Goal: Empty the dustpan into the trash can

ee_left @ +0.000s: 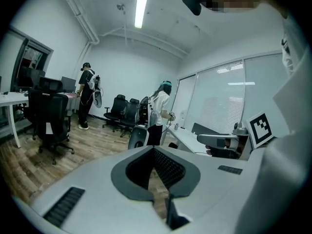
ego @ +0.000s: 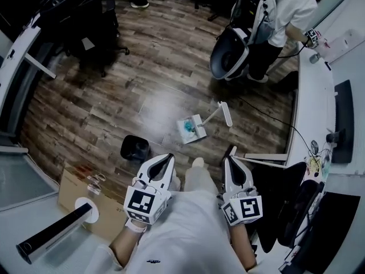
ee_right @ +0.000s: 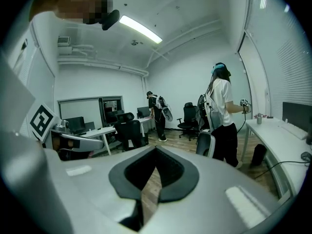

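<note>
Dark wood planks are seen on the floor (ego: 102, 107), with a glossy glare at mid-frame. The dustpan (ego: 193, 129) is shown in smooth white plastic, the trash can (ego: 135, 148) in matt black, the box (ego: 68, 190) at lower left in brown cardboard. The left claw (ee_left: 153, 149) and right claw (ee_right: 155, 150) are shelled in smooth pale plastic, with ribbed dark pads (ee_left: 168, 167).

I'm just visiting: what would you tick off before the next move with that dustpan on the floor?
1. Left claw free: ok, shut with nothing in it.
2. Right claw free: ok, shut and empty too.
3. Dustpan within reach: probably ok, it lies on the floor just ahead, handle unblocked.
4. Dustpan loaded: ok, teal scraps lie in it.
5. Trash can ready: ok, upright left of the dustpan; room inside, cannot tell.
6. Other person clear: ok, stands well beyond the dustpan.
</note>
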### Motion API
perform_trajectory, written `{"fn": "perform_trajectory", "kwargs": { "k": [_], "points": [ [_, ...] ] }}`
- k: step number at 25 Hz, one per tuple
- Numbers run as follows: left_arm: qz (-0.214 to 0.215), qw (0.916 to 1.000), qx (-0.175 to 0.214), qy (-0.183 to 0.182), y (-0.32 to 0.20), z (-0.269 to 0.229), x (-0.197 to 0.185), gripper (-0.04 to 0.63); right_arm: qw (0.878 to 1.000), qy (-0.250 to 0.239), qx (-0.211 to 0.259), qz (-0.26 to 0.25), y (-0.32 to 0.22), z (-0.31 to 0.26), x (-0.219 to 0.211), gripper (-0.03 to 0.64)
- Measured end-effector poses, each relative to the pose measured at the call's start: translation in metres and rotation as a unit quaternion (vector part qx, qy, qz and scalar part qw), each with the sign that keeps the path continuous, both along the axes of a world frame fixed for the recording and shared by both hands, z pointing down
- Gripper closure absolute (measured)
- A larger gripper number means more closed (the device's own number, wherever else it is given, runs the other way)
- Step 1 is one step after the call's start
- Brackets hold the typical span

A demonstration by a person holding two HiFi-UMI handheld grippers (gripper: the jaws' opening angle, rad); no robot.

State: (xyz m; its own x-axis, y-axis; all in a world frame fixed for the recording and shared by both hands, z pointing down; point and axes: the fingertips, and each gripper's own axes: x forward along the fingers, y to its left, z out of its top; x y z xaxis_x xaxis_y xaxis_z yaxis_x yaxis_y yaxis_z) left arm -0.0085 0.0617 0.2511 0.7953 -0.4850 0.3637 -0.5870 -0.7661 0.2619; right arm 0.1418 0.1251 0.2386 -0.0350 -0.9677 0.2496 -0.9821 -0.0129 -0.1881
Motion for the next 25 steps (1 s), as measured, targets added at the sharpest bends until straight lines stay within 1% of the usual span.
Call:
{"fn": "perform_trajectory", "kwargs": {
  "k": [2,4,7,8,10,13,15,18,23,25],
  "points": [
    [0.004,0.9998,-0.017,-0.012,0.003,0.011,0.002,0.589,1.0,-0.013,-0.014,0.004,0.001,0.012,0.002,0.607],
    [0.006,0.9993,-0.032,-0.02,0.006,0.022,0.006,0.589,0.999,-0.027,-0.025,0.018,0.003,0.022,0.009,0.606],
    [0.011,0.9998,-0.015,-0.01,-0.011,0.015,0.03,0.589,0.999,-0.021,-0.004,0.026,-0.014,0.008,0.029,0.607],
    [0.015,0.9997,-0.015,-0.009,-0.013,0.014,0.035,0.589,1.0,-0.014,-0.004,0.026,-0.016,0.005,0.031,0.607],
    [0.021,0.9994,-0.025,-0.011,-0.014,0.02,0.045,0.589,1.0,0.0,-0.012,0.026,-0.017,0.005,0.037,0.607],
    [0.027,0.9989,-0.037,-0.01,-0.019,0.028,0.063,0.589,1.0,0.003,-0.018,0.026,-0.027,0.009,0.051,0.607],
    [0.028,0.9988,-0.038,-0.009,-0.024,0.03,0.075,0.589,1.0,0.007,-0.019,0.023,-0.037,0.012,0.062,0.607],
    [0.025,0.9985,-0.045,-0.016,-0.028,0.039,0.087,0.589,0.999,0.01,-0.029,0.018,-0.048,0.024,0.075,0.607],
    [0.026,0.9985,-0.04,-0.026,-0.047,0.052,0.112,0.589,0.999,0.008,-0.045,0.007,-0.076,0.048,0.096,0.607],
    [0.02,0.9984,-0.044,-0.029,-0.056,0.062,0.117,0.589,0.999,0.007,-0.052,0.001,-0.089,0.06,0.101,0.607]
  ]
}}
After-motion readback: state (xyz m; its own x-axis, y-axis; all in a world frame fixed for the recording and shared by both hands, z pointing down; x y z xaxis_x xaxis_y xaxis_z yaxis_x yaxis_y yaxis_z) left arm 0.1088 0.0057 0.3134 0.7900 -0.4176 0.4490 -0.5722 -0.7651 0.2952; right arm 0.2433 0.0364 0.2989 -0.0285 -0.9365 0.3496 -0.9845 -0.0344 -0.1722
